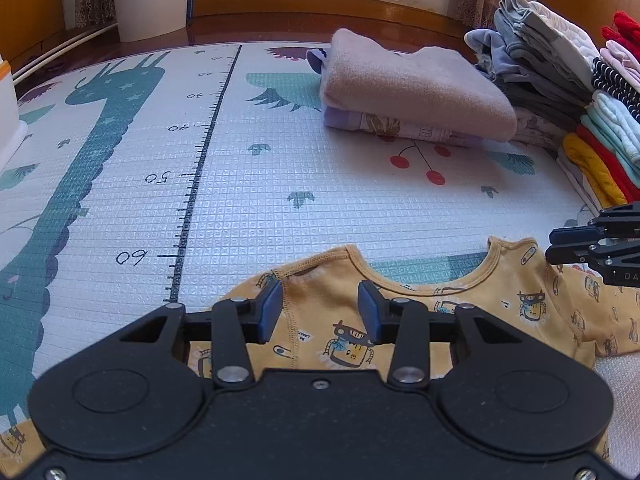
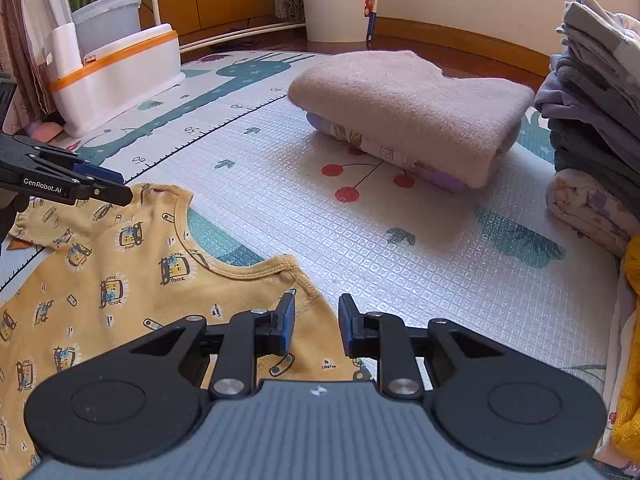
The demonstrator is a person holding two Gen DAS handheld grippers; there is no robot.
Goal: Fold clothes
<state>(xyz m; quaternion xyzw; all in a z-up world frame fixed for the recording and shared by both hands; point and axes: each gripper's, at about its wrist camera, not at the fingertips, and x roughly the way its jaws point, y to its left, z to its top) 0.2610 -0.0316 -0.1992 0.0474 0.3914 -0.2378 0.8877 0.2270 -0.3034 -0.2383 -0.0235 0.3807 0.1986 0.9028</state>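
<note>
up close, the left gripper [image 1: 320, 308] has its blue-padded jaws spread apart over the left shoulder seam of the yellow printed shirt [image 1: 440, 312], nothing pinched between them; whether the pads touch the cloth cannot be told. the right gripper [image 2: 316, 326] also stands with jaws parted, empty, at the shirt's other shoulder beside the neckline. the shirt lies spread on the play mat [image 1: 248, 200], collar toward the room, but its lower body is hidden under both gripper housings and one sleeve runs out of the right wrist view. each gripper shows in the other's camera only as a black tip cut off by the frame edge. farther out on the mat sits a folded beige garment [image 2: 408, 108] atop a lilac printed piece that is mostly covered. to the right, a stack of folded clothes [image 1: 560, 92] is cropped by the fisheye rim. a white bin with an orange band [image 2: 116, 80] and a white bucket [image 2: 336, 0] stand beyond the mat.
</note>
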